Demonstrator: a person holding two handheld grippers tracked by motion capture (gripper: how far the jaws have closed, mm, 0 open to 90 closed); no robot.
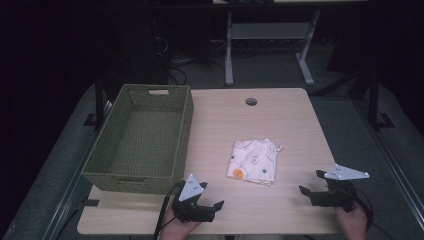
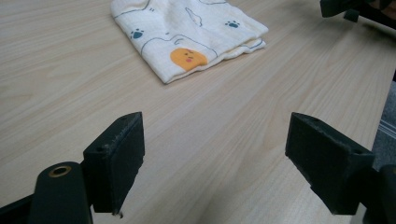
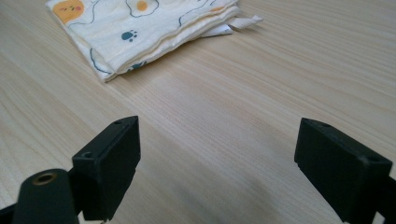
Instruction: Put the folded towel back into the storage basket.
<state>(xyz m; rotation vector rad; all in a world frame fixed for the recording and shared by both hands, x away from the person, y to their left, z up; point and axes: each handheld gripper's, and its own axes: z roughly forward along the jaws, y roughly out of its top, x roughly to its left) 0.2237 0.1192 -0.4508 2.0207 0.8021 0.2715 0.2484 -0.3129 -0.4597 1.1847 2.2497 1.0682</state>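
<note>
Wicker basket (image 1: pixel 141 145) — folded cloth (image 1: pixel 255 161) beside it

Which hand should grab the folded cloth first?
Probably the left. The left tool sits open, nearer the folded cloth and next to the green basket. The right tool, also open, waits farther off by the table's right edge.

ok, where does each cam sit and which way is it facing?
High view: above the person's table edge, facing forward and down; forearms, left gripper, right gripper, green basket.
Left gripper view: rides the left gripper, between its open jaws toward the folded cloth.
Right gripper view: rides the right gripper, facing that cloth.
All share the cloth and the table.
</note>
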